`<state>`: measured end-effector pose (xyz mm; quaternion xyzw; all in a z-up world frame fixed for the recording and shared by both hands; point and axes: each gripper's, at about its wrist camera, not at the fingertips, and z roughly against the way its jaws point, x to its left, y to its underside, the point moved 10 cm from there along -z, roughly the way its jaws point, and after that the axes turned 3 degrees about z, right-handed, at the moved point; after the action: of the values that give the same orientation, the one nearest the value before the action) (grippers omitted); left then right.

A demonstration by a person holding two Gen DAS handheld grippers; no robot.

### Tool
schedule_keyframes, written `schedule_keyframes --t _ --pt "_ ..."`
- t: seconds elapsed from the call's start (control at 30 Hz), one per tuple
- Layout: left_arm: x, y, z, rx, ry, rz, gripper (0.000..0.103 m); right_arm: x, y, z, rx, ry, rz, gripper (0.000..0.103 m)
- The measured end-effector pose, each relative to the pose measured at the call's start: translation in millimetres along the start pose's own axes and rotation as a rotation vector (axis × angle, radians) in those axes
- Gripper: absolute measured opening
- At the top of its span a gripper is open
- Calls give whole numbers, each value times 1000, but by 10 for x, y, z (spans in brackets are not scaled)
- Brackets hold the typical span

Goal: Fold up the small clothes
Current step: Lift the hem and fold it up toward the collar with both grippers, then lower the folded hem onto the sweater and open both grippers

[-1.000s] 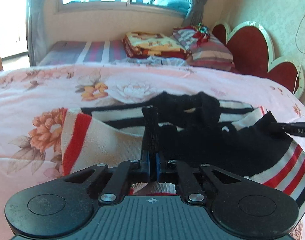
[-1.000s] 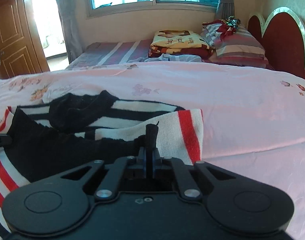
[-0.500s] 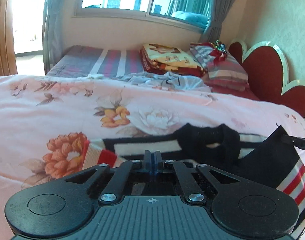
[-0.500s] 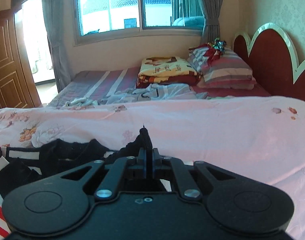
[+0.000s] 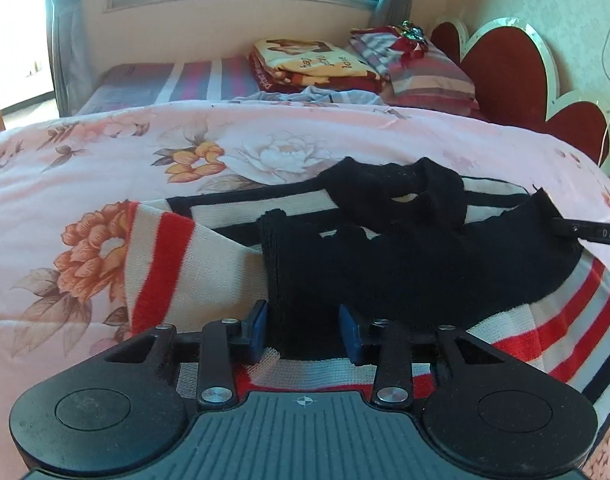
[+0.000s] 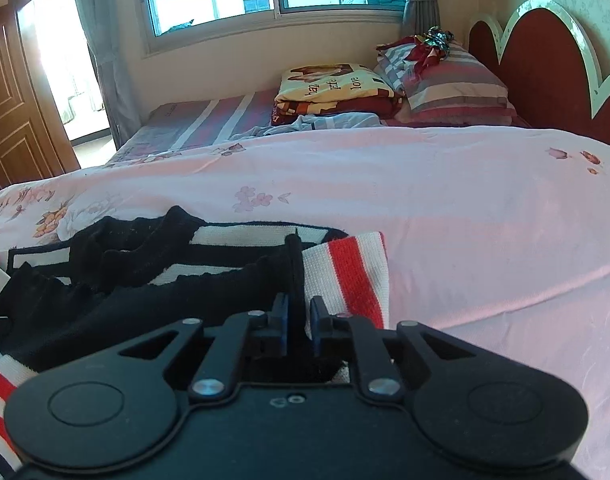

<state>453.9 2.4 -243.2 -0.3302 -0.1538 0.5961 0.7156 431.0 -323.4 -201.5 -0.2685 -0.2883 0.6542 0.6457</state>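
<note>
**patchwork_pete:** Where's this fold at? In the left wrist view the left gripper (image 5: 303, 330) has its blue pads apart, and the black hem of the striped sweater (image 5: 405, 264) stands up between them without either pad pressing on it. Those jaws have just been opening, so it reads as a release to me.

**linty:** Same on the other side. The right gripper (image 6: 297, 326) has only a narrow gap — it's just been opening too — with a thin ridge of black knit poking up through it. Looks loose, though it's a tighter call there. The sweater itself sits low and centre in both views, on the pink floral quilt (image 5: 105, 168), black hem folded up toward the collar, red-and-white cuffs sticking out at either side.

**patchwork_pete:** So what goes wrong from here? My worry is the knit. It's fuzzy, and if a pad snags it on the pull-back, the hem gets dragged down and the fold opens up again.

**linty:** Yeah, especially on the right with that small gap. Also the hem looks bunched and ridged, not flat — leave it and the next fold probably goes on crooked.

**patchwork_pete:** And the quilt's soft and puffy, so the whole thing could slide if one side tugs harder than the other.

**linty:** I'd open wider before backing out.
</note>
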Motion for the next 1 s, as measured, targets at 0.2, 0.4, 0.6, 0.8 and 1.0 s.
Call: schedule_keyframes --t 0.2,0.4,0.6,0.8,1.0 --pt "-30 -80 138 -77 -45 -24 6 84 13 -14 24 -52 -7 6" --pt "98 -400 317 -208 -114 13 5 150 -324 229 -130 -18 0 5" --pt "283 -610 207 -244 -163 72 5 15 -524 152 -157 24 -29 5" --pt "366 -311 -230 -155 -258 45 6 5 -156 -363 -3 73 0 6" --pt "238 -234 161 -166 -221 57 6 -7 -197 -27 -40 73 -7 22"
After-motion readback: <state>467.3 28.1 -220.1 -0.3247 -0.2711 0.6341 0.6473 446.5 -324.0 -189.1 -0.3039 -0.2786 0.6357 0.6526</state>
